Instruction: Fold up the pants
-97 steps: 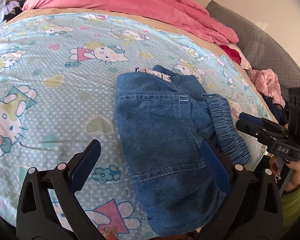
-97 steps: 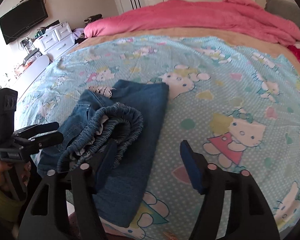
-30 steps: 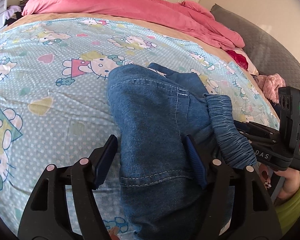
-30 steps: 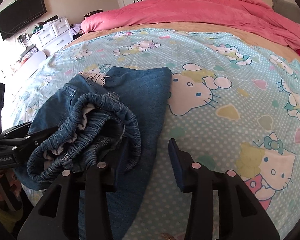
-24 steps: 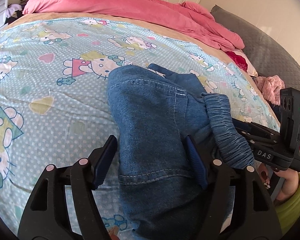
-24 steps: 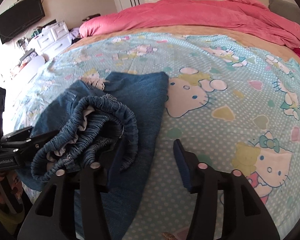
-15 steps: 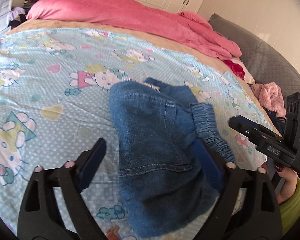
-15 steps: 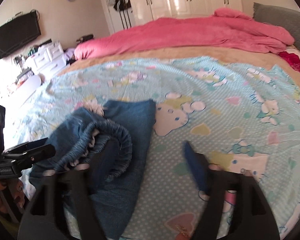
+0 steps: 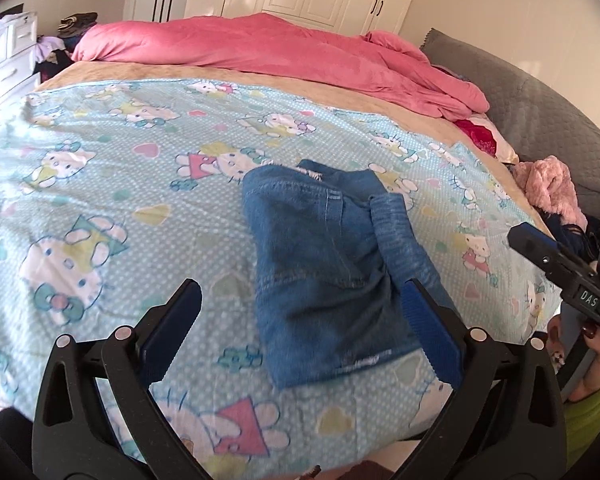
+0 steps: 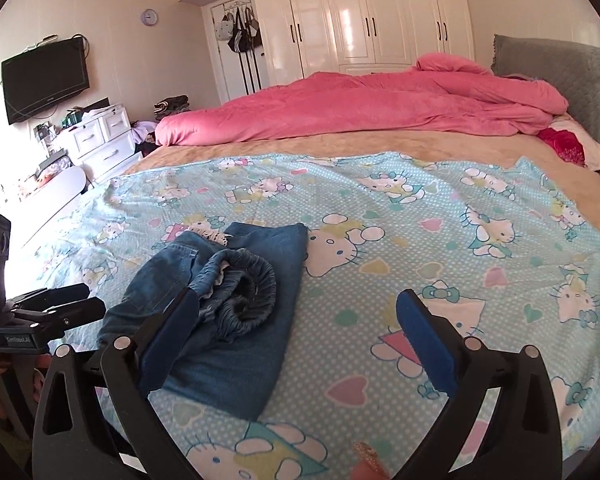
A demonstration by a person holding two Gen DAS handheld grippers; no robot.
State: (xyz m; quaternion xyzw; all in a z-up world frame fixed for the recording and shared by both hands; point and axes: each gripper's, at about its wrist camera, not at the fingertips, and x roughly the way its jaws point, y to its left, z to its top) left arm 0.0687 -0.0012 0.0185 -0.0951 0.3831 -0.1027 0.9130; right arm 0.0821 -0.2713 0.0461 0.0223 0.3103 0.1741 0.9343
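Blue denim pants (image 9: pixel 324 256) lie folded in a compact bundle on the Hello Kitty sheet (image 9: pixel 100 184), with the gathered elastic waistband (image 10: pixel 244 288) on top toward the right side. My left gripper (image 9: pixel 300 332) is open and empty, held above the near edge of the bundle. My right gripper (image 10: pixel 300 328) is open and empty, raised just right of the bundle. Each gripper shows in the other's view: the right one at the right edge (image 9: pixel 560 276), the left one at the left edge (image 10: pixel 56 312).
A pink duvet (image 10: pixel 364 108) lies across the far side of the bed. A grey headboard (image 9: pixel 532 112) and a pink fluffy garment (image 9: pixel 548 188) are at the right. White drawers (image 10: pixel 100 140), a wall TV (image 10: pixel 44 76) and wardrobes (image 10: pixel 364 16) stand beyond.
Both grippers opened wide, let go of the pants and pulled back and up. The pants settled flat on the sheet as a folded bundle.
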